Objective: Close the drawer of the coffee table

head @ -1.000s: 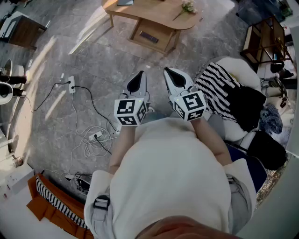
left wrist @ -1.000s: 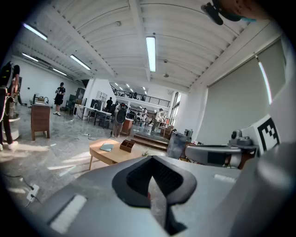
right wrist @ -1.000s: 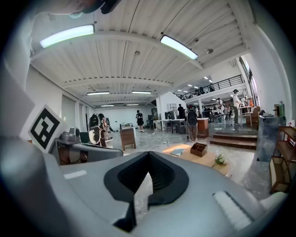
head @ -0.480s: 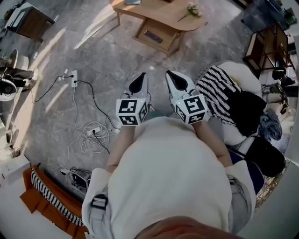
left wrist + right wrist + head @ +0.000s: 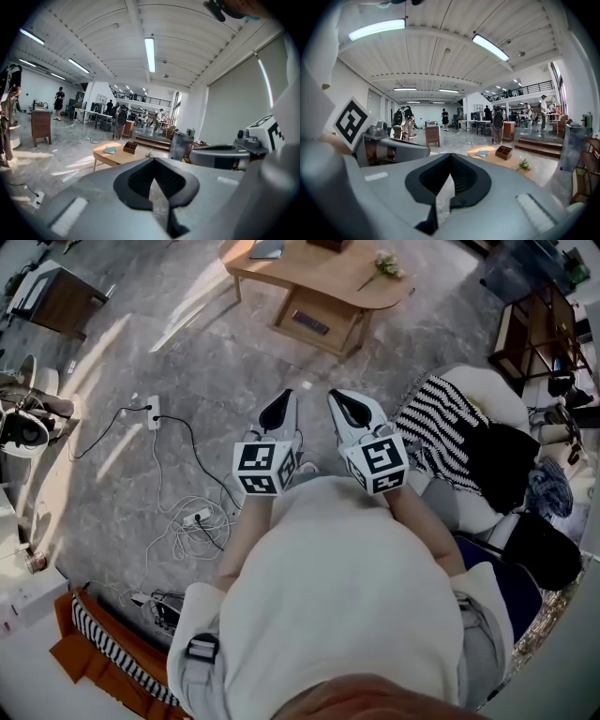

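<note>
The coffee table stands on the grey floor straight ahead of the person, at the top edge of the head view. The drawer sits under the table's near edge and sticks out toward the person, so it reads as open. Its front runs roughly across the view, tilted a little down to the right.

The 2 grippers are side by side at waist height and point at the table. The left gripper has its jaws pressed together with nothing between them. The right gripper is the same, shut and empty. Both are well apart from the table, with bare floor between.

The drawer lies almost on the midline between the 2 grippers, so neither hand looks clearly nearer. Closing it should take a push away from the person, square to the drawer front, and the person must first get much closer. Closed jaws would serve well as a blunt pusher. Cables lie on the floor to the left, off the direct line.
</note>
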Motion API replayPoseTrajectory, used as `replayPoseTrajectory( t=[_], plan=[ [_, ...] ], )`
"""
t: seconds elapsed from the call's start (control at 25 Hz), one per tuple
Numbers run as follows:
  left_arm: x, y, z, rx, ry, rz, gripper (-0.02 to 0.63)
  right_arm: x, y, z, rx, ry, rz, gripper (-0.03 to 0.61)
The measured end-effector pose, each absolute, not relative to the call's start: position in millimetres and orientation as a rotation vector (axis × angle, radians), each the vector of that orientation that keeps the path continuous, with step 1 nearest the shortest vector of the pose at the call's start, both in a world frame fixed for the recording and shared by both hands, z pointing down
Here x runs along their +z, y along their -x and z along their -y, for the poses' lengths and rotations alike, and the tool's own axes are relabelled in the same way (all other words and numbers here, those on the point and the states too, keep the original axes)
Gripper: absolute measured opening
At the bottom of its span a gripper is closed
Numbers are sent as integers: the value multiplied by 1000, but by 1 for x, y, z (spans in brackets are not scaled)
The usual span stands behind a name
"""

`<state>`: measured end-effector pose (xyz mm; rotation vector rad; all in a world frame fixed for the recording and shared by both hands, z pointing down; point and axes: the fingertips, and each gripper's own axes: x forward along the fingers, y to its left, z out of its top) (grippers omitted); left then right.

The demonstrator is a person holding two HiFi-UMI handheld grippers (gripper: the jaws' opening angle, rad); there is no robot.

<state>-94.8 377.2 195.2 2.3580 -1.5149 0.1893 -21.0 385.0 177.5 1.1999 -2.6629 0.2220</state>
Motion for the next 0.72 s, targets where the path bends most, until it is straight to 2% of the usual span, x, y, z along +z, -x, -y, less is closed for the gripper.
replayPoseTrajectory(
  t=[0.28, 0.72],
  plan=[
    [199, 109, -372, 206, -2335, 1501, 0, 174, 35, -381, 371, -1194, 2715, 2],
    [207, 149, -324, 188, -2284, 1554, 0, 186, 52, -331, 391, -1189, 2712, 2]
  ],
)
